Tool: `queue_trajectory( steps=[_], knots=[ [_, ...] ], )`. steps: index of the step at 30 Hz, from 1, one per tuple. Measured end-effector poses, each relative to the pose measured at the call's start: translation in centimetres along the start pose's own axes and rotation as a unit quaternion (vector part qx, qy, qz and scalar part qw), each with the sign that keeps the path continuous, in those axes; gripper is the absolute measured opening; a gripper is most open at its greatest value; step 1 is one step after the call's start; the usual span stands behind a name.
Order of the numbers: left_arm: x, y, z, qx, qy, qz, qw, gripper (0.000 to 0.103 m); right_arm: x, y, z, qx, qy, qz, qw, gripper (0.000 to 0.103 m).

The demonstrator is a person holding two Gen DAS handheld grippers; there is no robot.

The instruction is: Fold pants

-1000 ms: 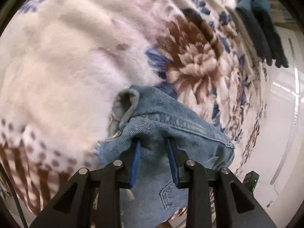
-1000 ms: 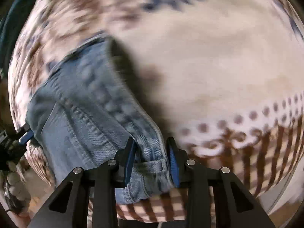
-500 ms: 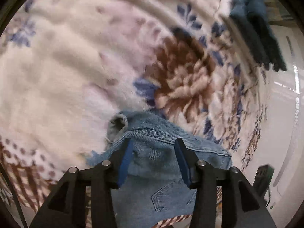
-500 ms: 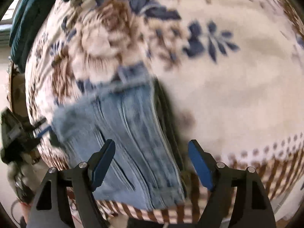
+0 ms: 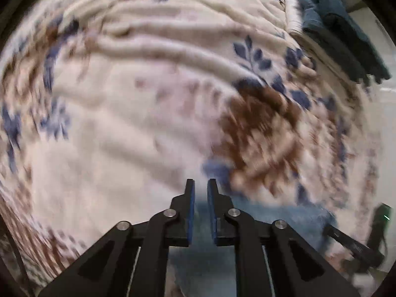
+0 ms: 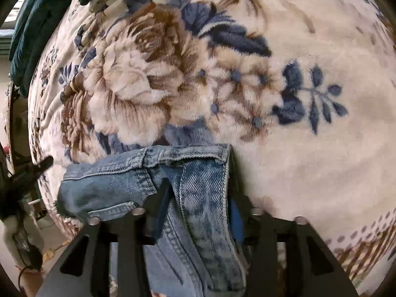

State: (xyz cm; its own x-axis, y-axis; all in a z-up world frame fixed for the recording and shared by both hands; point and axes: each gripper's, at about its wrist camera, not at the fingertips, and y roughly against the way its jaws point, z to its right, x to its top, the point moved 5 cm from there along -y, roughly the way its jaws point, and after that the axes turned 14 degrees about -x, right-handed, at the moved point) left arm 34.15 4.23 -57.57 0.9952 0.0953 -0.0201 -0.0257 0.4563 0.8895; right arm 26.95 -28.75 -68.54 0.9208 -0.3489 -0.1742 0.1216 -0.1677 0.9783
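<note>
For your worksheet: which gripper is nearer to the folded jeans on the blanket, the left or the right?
Right. The right gripper straddles the jeans, denim between its fingers. The left gripper is nearly closed, with nothing between its tips, and points at the blanket.
</note>
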Motion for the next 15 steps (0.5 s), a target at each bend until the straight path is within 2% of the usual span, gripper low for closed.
queue_trajectory(
  steps=[1,2,3,6,8,10,15],
  knots=[
    [-1.5,0.5,-0.3,-0.035,0.022,-0.008,0.9991,0.023,-0.3,0.3,-0.1,0.006,0.003,-0.006,1.0,0.062],
    [-2.7,0.8,-0.6,-0.059,0.041,-0.013,0.9973,0.031,-0.7,0.5,-0.4,0.012,0.005,-0.006,1.0,0.064],
    [-3.5,0.8,-0.8,-0.073,0.057,-0.018,0.9956,0.038,-1.2,0.8,-0.6,0.018,0.008,-0.004,1.0,0.065],
    [-5.8,-0.6,-3.0,-0.127,0.145,-0.038,0.9804,0.04,-2.7,1.7,1.0,0.023,0.008,-0.006,1.0,0.067],
    [-5.7,-1.5,-4.2,-0.16,0.197,-0.032,0.9667,0.04,-3.4,1.3,1.7,0.024,-0.001,-0.014,1.0,0.067],
    [-5.3,-1.5,-4.6,-0.188,0.226,-0.017,0.9557,0.04,-3.7,0.4,2.5,0.023,-0.014,-0.028,0.999,0.067],
    [-3.2,-0.2,-5.6,-0.195,0.239,0.016,0.951,0.04,-3.1,-0.5,2.8,0.031,-0.041,-0.032,0.998,0.067]
  ],
)
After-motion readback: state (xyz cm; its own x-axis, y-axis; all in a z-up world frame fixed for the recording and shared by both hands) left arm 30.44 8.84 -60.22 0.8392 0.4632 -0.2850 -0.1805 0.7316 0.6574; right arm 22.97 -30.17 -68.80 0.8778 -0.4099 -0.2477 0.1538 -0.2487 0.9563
